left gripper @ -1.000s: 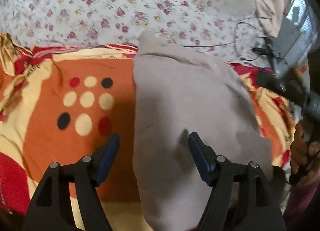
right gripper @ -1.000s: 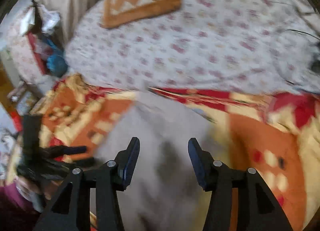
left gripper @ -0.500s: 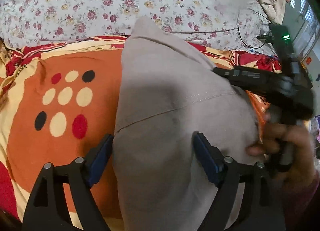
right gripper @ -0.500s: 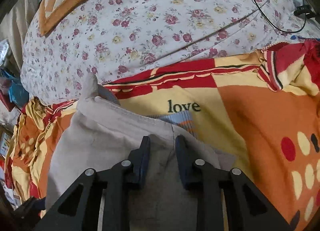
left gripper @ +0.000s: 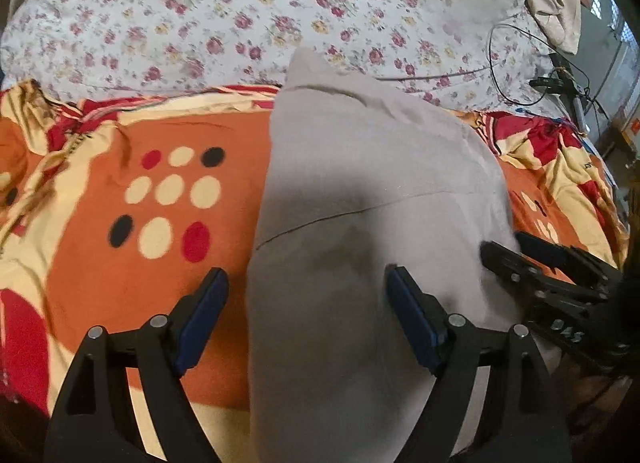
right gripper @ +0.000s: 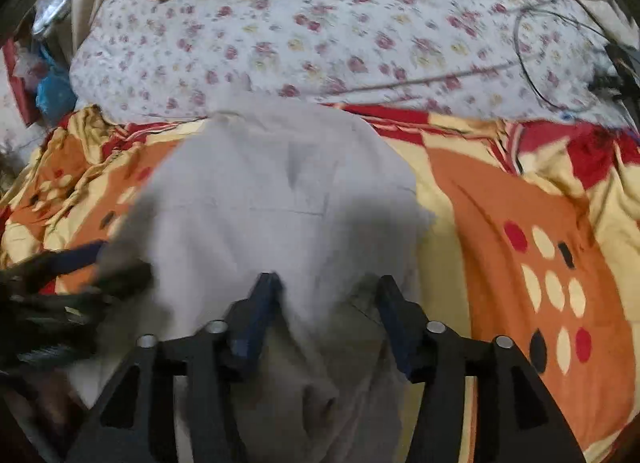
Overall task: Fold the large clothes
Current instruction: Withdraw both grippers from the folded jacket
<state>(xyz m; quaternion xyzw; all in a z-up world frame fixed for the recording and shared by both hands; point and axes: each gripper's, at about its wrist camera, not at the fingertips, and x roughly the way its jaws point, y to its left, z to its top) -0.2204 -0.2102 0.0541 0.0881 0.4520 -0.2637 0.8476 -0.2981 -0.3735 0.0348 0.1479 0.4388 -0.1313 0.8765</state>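
Bed (left gripper: pixel 168 23): grey garment (left gripper: pixel 360 223) lay part-folded. Left hand-held gripper (left gripper: pixel 306 317) agape; right hand-held gripper (right gripper: pixel 326 313), just opening, pinched nothing. Next, probably: regrip, fold over.

1 grey garment (left gripper: pixel 360 263), 1 patterned blanket (left gripper: pixel 140 263), 1 floral sheet (left gripper: pixel 240 23), 2 tools: left (left gripper: pixel 306 317), right (right gripper: pixel 326 313).

Left gripper (left gripper: pixel 306 321): black plastic frame with triangular cut-outs; blue pads on the fingers (left gripper: pixel 202 317); silver round screws at the pivots.
Right gripper (right gripper: pixel 326 313): same black frame, dark blue pads, silver screws; pale "D45"-like marking on its side, blurred.
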